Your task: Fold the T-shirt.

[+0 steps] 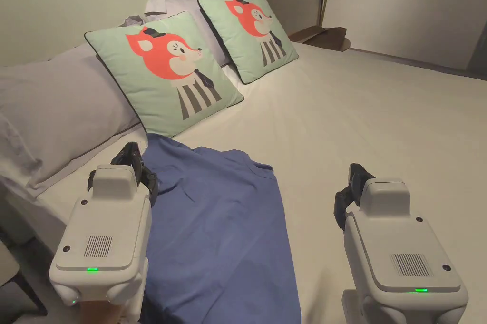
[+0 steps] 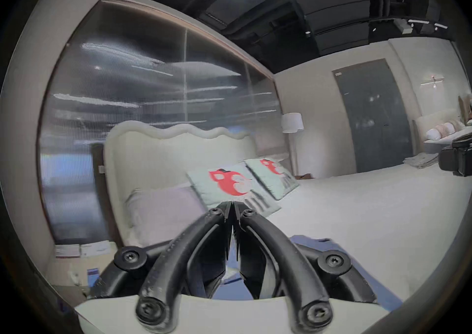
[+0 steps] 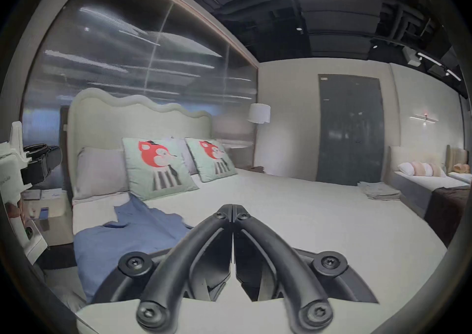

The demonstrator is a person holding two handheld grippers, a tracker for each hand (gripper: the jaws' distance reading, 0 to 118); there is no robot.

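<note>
Bedroom furnishings around the white bed (image 1: 380,115)

Beyond the fingers (image 2: 224,214), two mint fox cushions (image 1: 166,73) lean on grey pillows (image 1: 52,101) against a wavy cream headboard (image 3: 138,112); farther right stand a white lamp (image 3: 259,112), a dark door (image 3: 350,130) and folded towels (image 3: 380,190).

We find no text, label, brand, number or sign that we can read anywhere in these pictures.

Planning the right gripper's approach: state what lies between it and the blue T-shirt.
Bare white sheet only. In the head view, the right gripper, jaws shut, hangs apart from the T-shirt, with nothing in between.
</note>
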